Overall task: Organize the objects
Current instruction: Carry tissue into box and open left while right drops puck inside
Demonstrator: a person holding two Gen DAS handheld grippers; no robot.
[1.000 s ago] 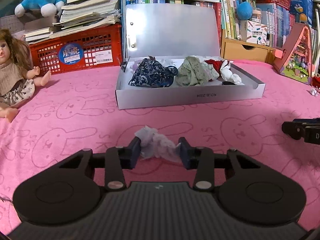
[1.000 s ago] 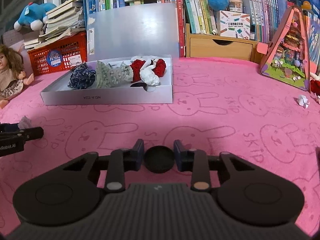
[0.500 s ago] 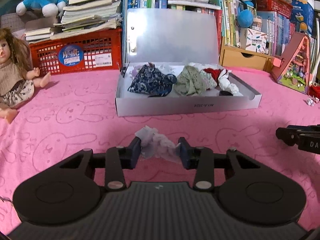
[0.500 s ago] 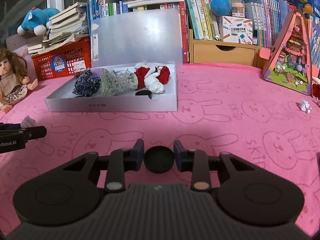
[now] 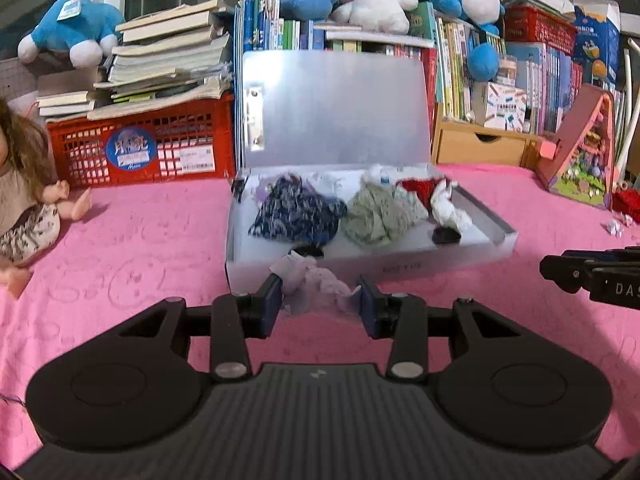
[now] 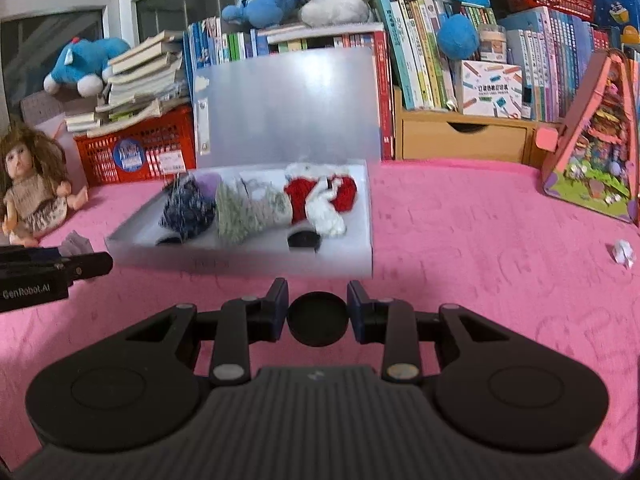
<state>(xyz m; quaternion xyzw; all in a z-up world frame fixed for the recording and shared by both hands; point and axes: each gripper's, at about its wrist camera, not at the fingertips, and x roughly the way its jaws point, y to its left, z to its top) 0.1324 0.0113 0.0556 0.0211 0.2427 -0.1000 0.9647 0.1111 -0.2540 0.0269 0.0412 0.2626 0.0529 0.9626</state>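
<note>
The left gripper (image 5: 318,304) is clenched on a crumpled pale cloth (image 5: 310,282), held above the pink surface (image 5: 140,240) just near of the open grey box (image 5: 400,268). The right gripper (image 6: 318,314) is clamped on a round black disc (image 6: 317,319) (also off the surface). Inside the box lie a navy cloth (image 5: 296,212), a green cloth (image 5: 380,216) and a red-and-white bundle (image 5: 436,200).

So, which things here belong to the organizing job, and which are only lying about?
In the job:
- pale cloth bundle, in left tool
- black round lid, in right tool
- open grey box

Lying about:
- doll
- red crate
- crumpled paper
</note>
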